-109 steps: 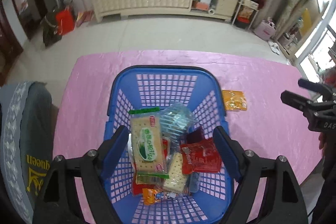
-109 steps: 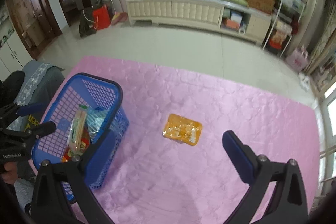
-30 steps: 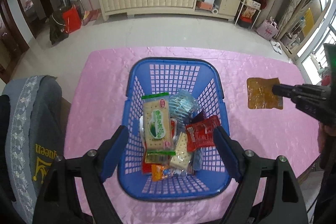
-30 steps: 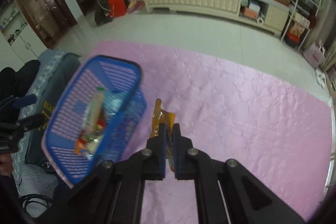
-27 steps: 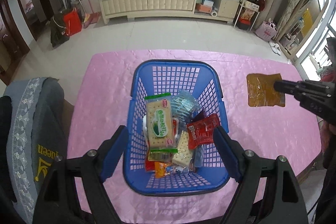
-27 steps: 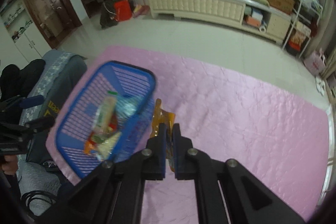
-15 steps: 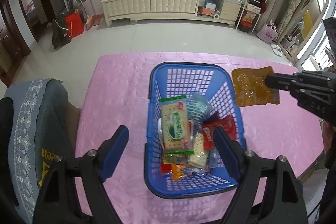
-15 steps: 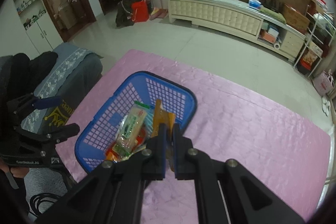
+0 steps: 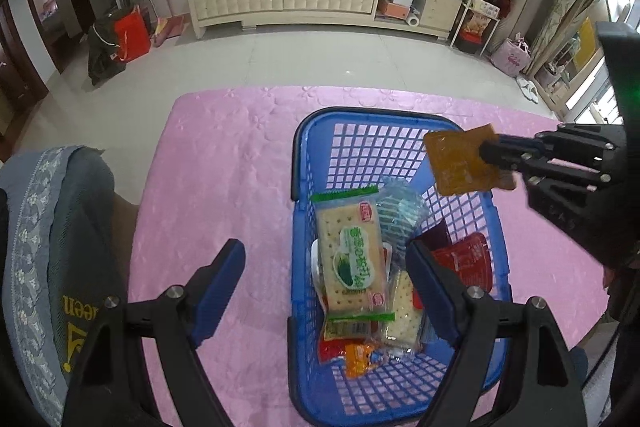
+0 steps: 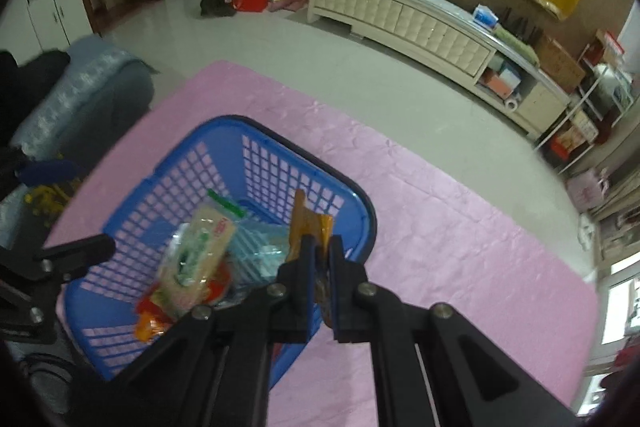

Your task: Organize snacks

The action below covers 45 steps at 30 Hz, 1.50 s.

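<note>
Orange packet (image 10: 310,227): your right gripper (image 10: 322,247) clenches it, and it now hangs over the far right corner of the blue basket (image 9: 304,187), no longer above bare pink cloth (image 9: 224,163).
Meaning: last loose snack; let go and it drops in.
Left gripper (image 9: 326,273): jaws spread, holding nothing, astride the basket's near left wall.
Count: one basket, one packet in the air, one green-labelled cracker pack (image 9: 352,255), one red pouch (image 9: 466,263), others piled beneath, uncountable.

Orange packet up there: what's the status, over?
Right gripper shut on orange snack packet, above blue basket rim. Left gripper open, empty. Nothing in the way.
</note>
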### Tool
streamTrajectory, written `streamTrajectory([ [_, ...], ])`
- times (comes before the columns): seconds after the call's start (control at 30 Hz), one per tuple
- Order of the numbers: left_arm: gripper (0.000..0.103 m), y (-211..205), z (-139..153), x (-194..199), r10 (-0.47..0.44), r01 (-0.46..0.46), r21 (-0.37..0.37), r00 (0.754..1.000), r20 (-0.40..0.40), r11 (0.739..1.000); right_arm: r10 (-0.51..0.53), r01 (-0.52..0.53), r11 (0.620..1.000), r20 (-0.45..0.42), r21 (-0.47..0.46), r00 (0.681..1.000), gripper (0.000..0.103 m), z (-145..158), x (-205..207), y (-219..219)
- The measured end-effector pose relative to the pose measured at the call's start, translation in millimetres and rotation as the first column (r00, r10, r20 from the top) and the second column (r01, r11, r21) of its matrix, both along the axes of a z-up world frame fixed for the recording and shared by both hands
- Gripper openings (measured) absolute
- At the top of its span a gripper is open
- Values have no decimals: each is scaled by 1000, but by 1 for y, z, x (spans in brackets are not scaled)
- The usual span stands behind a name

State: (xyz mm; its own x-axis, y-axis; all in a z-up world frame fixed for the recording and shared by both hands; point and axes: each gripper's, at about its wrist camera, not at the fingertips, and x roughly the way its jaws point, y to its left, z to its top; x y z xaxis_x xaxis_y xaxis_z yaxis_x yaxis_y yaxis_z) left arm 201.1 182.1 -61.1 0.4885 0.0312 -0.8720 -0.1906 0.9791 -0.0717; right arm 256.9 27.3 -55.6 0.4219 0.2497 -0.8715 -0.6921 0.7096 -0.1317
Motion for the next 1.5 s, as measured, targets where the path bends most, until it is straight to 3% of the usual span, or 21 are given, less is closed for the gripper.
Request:
streamTrajectory([
  [0.03,81,0,-1,2,-5,5,-8,1000,5,1000,-1,1,1000,2,-11,1000,9,-2,1,2],
  [0.13,81,-3,-4,5,-16,16,-13,1000,9,1000,-11,13,998,35,-67,999,31,-9,3,8],
  [0.2,81,-4,-5,5,-22,22,-8,1000,12,1000,-7,10,997,41,-81,999,61,-12,3,9],
  [0.27,81,-6,-5,3,-26,26,0,999,20,1000,-12,17,996,56,-91,998,77,-12,2,8],
  [0.33,81,-7,-4,1,-21,21,4,999,26,1000,-15,22,996,76,-87,997,79,-10,-1,5],
  [0.5,81,-7,2,-11,-22,23,-18,998,55,1000,-49,50,999,24,-16,998,80,-2,-9,-9],
  [0.77,81,-29,24,-57,-28,30,-14,986,167,999,-91,88,989,15,122,996,84,28,-50,-43],
  [0.97,81,-64,56,-116,-75,66,38,940,334,997,-115,98,969,63,226,991,91,56,-105,-83],
  [1.13,93,-98,79,-166,-82,25,138,900,429,990,-166,115,942,141,315,976,103,77,-157,-122],
  [1.2,93,-108,85,-184,-79,15,142,885,458,990,-182,119,933,161,339,970,103,84,-172,-135],
  [1.27,102,-115,91,-200,-71,8,132,871,486,991,-206,125,925,195,359,959,103,92,-192,-148],
  [1.5,103,-139,109,-253,-15,-44,94,833,553,995,-269,142,909,292,391,918,103,109,-248,-175],
])
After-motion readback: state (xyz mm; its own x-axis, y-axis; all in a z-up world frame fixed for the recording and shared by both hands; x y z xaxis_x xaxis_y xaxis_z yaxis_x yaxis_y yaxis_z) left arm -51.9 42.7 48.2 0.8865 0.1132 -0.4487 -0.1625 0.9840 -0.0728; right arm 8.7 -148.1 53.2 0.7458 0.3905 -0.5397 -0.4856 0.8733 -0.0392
